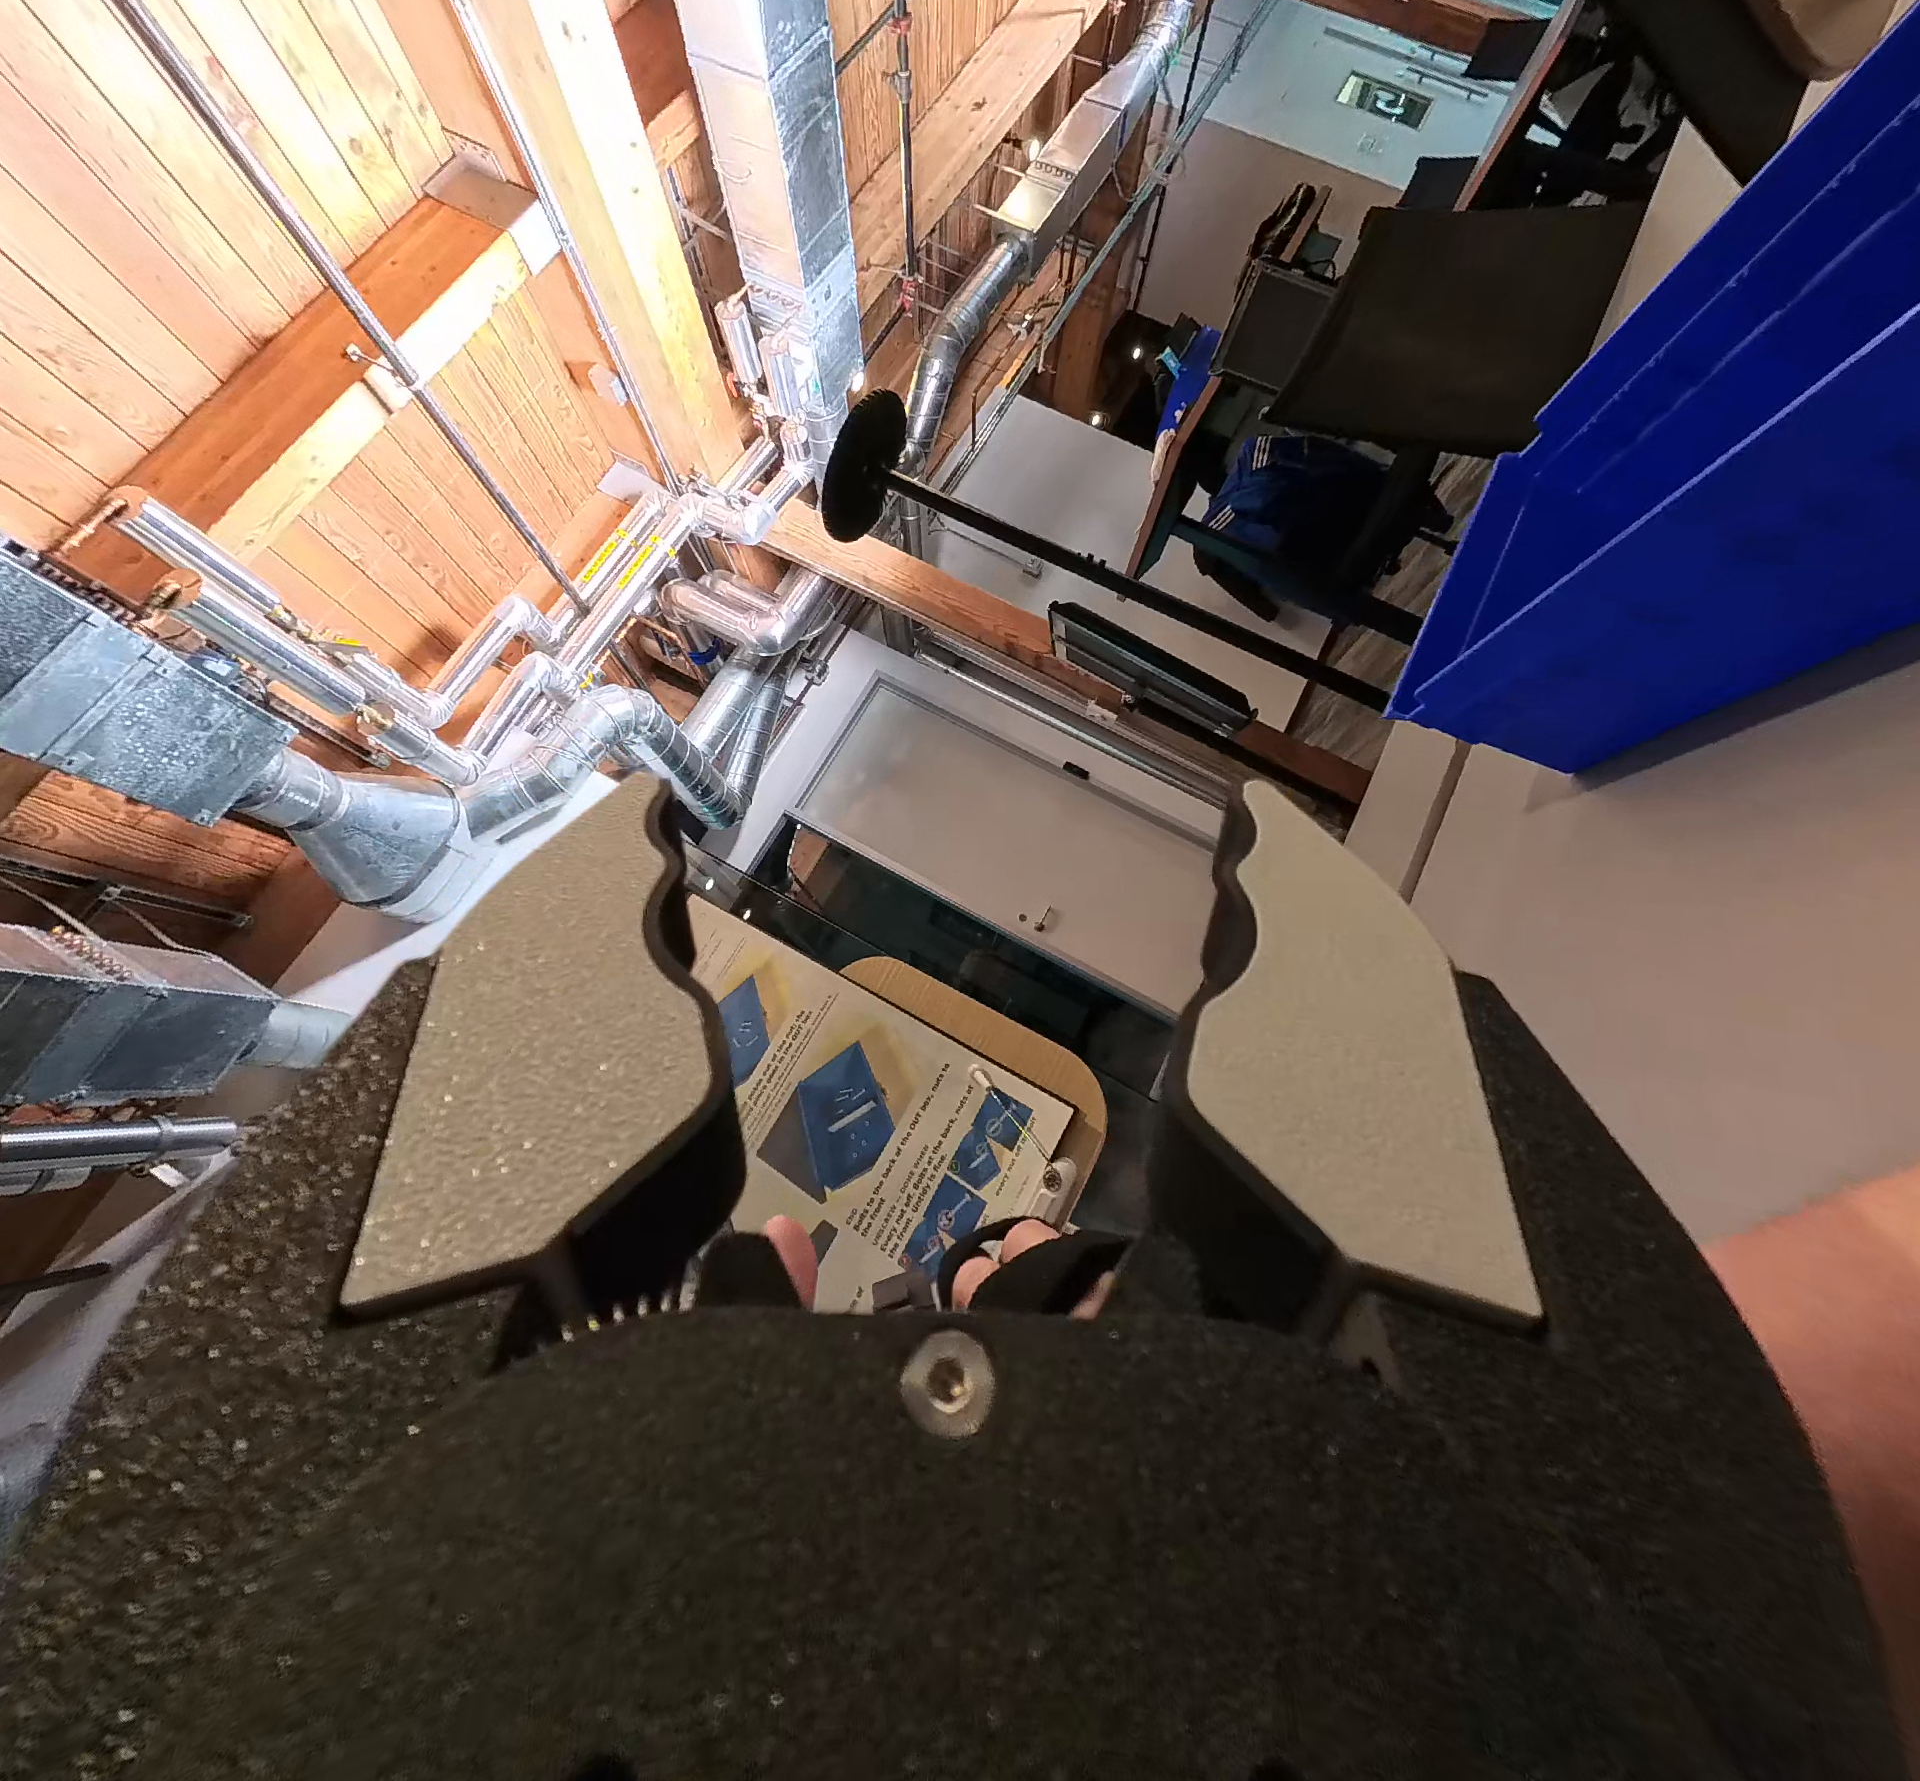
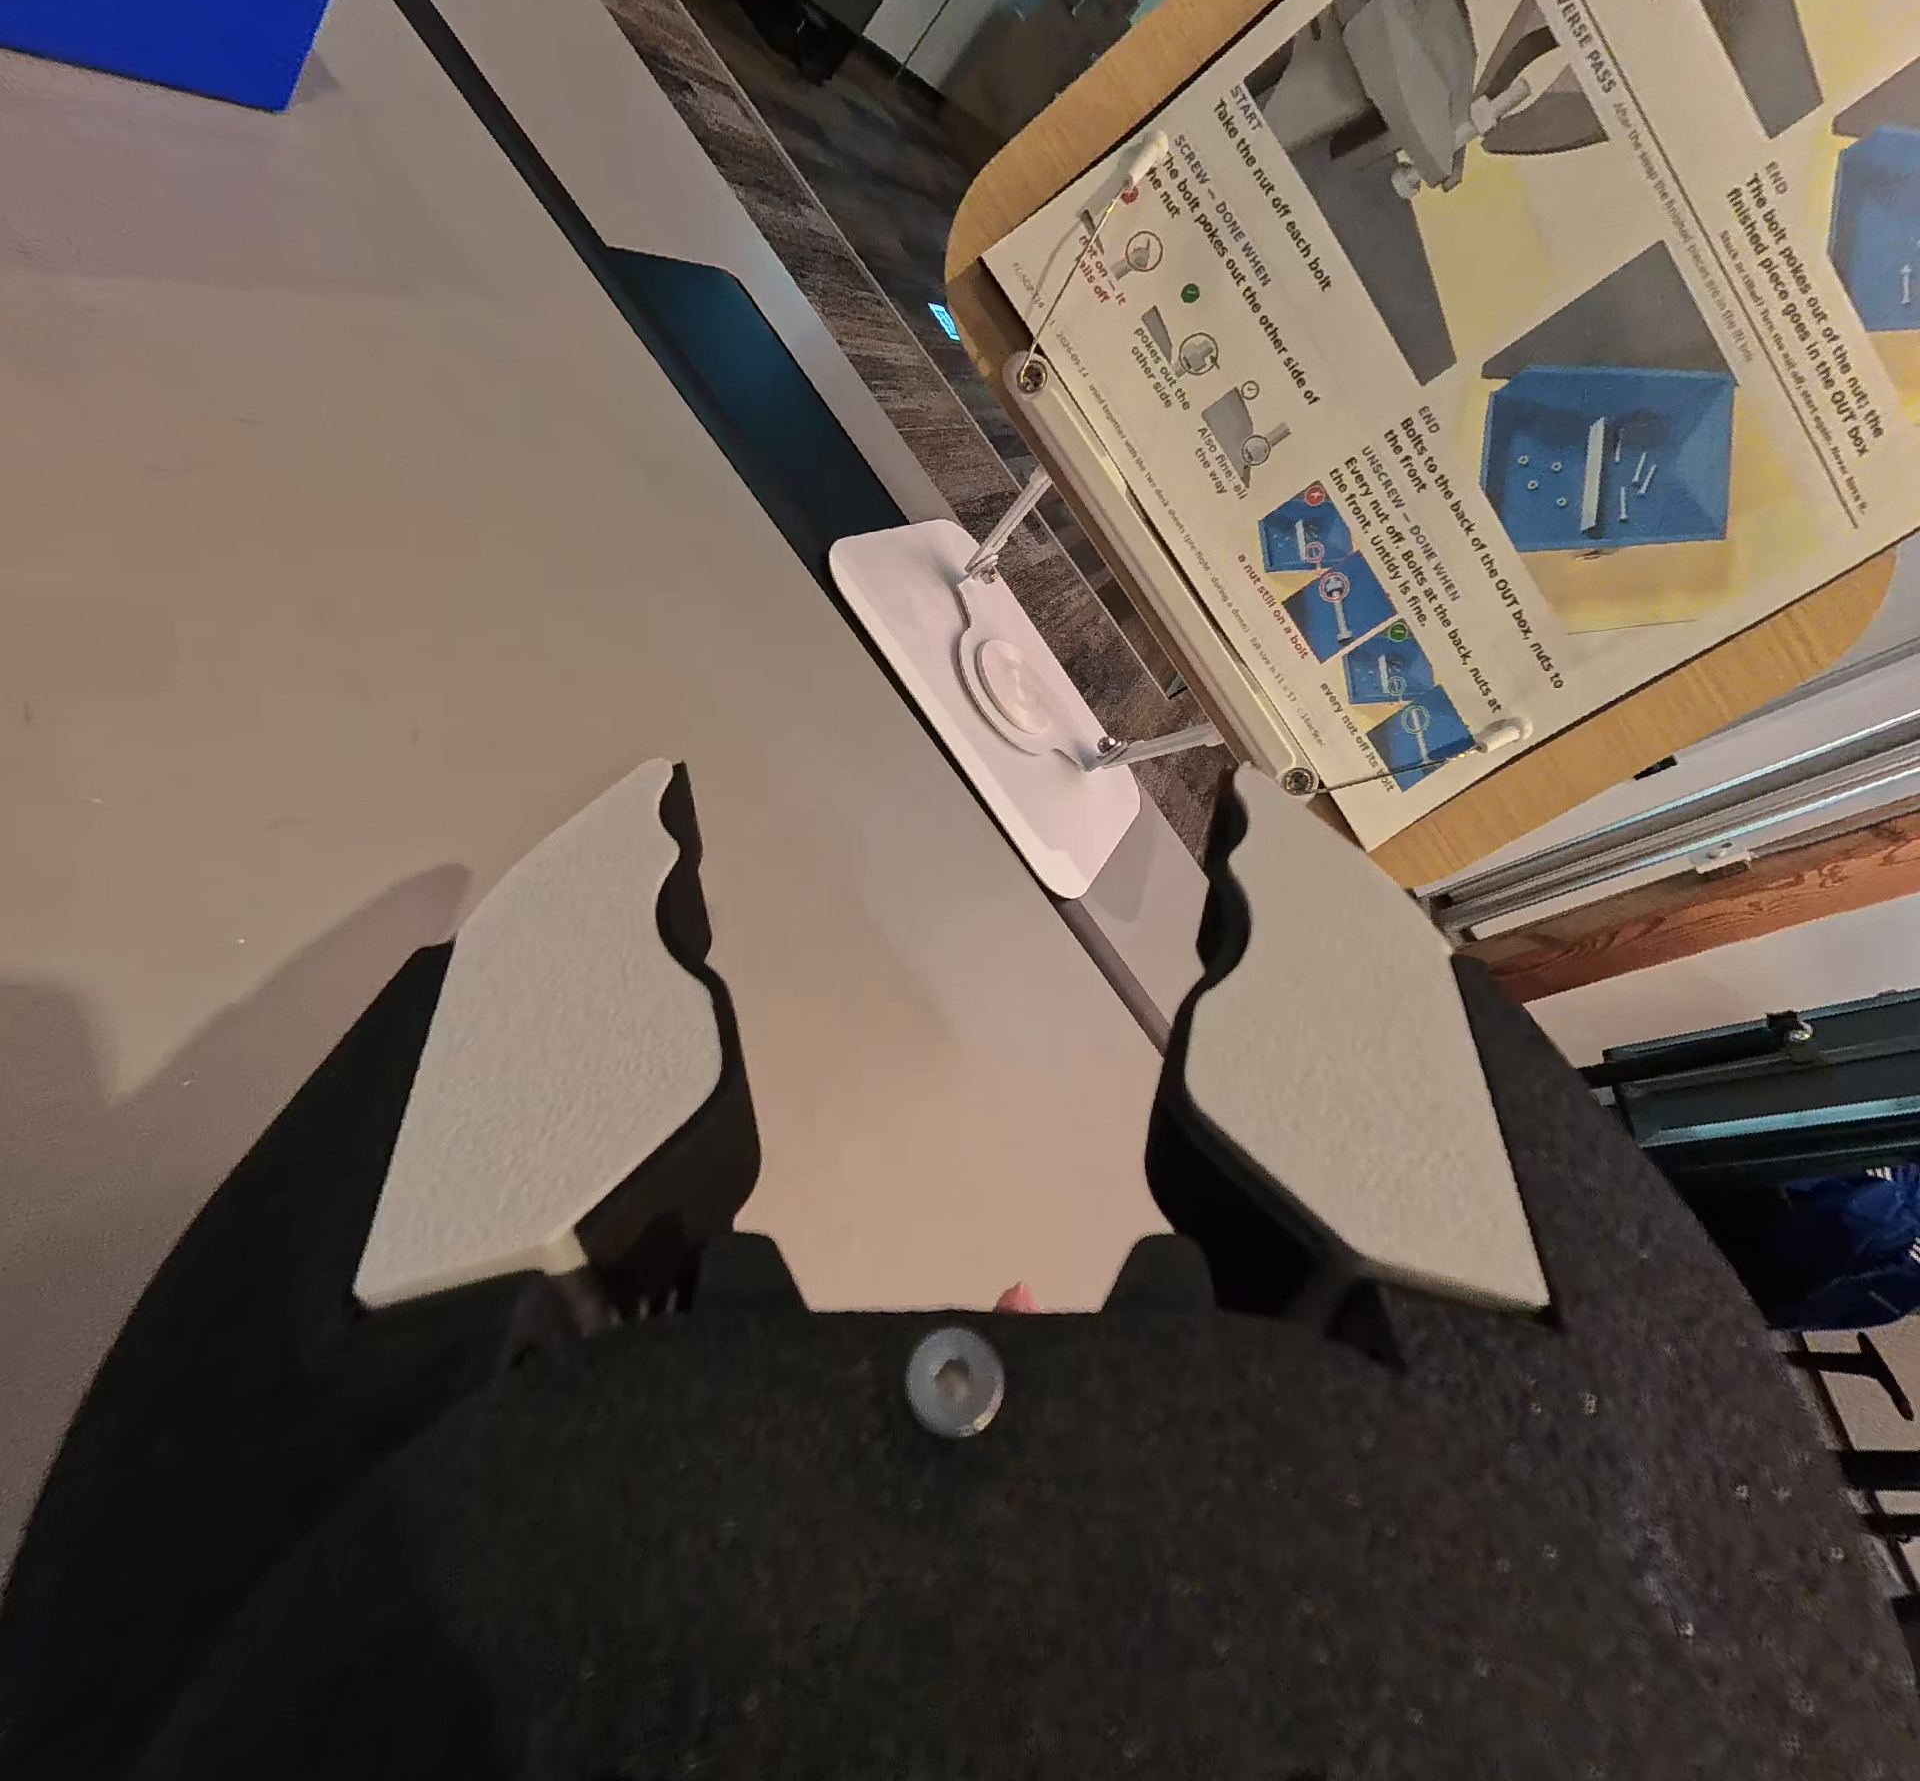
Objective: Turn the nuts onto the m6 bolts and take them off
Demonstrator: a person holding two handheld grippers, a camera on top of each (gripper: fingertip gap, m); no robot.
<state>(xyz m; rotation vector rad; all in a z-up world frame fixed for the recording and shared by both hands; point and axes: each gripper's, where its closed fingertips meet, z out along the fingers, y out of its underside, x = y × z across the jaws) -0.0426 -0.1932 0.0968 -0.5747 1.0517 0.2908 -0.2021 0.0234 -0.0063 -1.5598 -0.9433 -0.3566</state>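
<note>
Grey worktop (image 2: 312, 588) with instruction sheet (image 2: 1455, 381) on a stand beyond the edge. Left tongs (image 1: 951, 858) tilted ceilingward, spread wide, empty. Right tongs (image 2: 951, 848) likewise spread, empty.

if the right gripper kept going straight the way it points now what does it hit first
Probably the grey tabletop, near its far edge: the open right gripper holds nothing and aims down at it. The white stand base lies just beyond, though depth is hard to judge.
</note>
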